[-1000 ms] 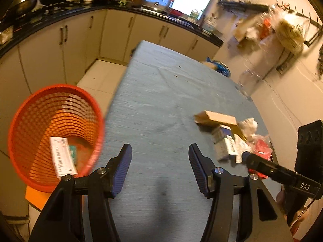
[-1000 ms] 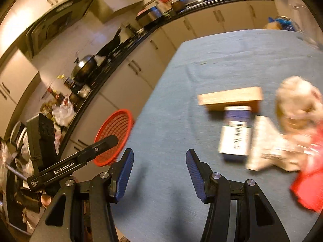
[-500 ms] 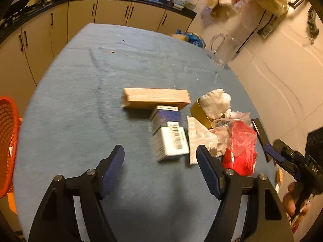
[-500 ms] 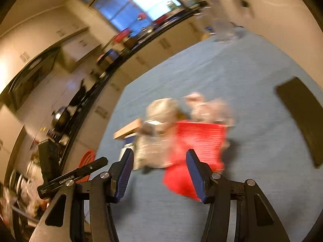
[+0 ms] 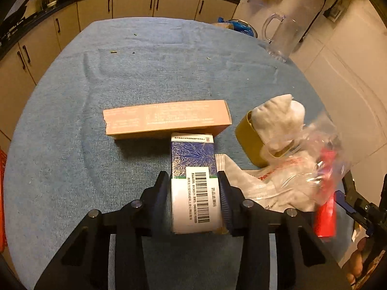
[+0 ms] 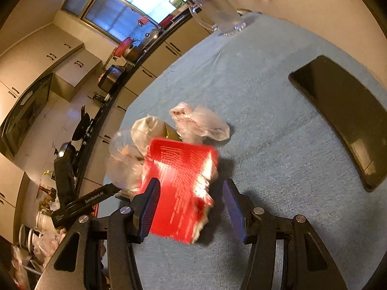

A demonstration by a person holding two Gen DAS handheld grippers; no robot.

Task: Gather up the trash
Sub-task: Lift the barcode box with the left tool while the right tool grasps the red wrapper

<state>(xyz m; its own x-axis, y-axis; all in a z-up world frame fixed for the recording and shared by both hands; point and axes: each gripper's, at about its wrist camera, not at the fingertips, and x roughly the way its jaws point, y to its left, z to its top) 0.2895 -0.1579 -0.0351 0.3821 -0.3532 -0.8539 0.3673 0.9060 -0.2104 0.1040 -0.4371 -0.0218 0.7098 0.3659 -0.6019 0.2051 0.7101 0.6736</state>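
My left gripper (image 5: 193, 183) is shut on a blue-and-white medicine box (image 5: 194, 181) with a barcode, lying on the blue tablecloth. Behind it lies a long tan box (image 5: 167, 119). To the right sit a yellow tape roll with white tissue (image 5: 271, 125), clear plastic wrappers (image 5: 285, 183) and a red packet (image 5: 325, 207). My right gripper (image 6: 191, 191) is open, its fingers on either side of the red packet (image 6: 183, 186). The packet touches the left finger, with a gap at the right one. Crumpled plastic (image 6: 200, 123) and tissue (image 6: 145, 130) lie beyond it.
A black phone (image 6: 343, 113) lies on the cloth at the right. A clear glass pitcher (image 5: 281, 36) stands at the table's far right. The orange basket's rim (image 5: 2, 193) shows at the left edge. Kitchen cabinets (image 5: 135, 4) run behind the table.
My left gripper moved forward and closed on the medicine box. My right gripper moved in around the red packet, which now sits between its fingers.
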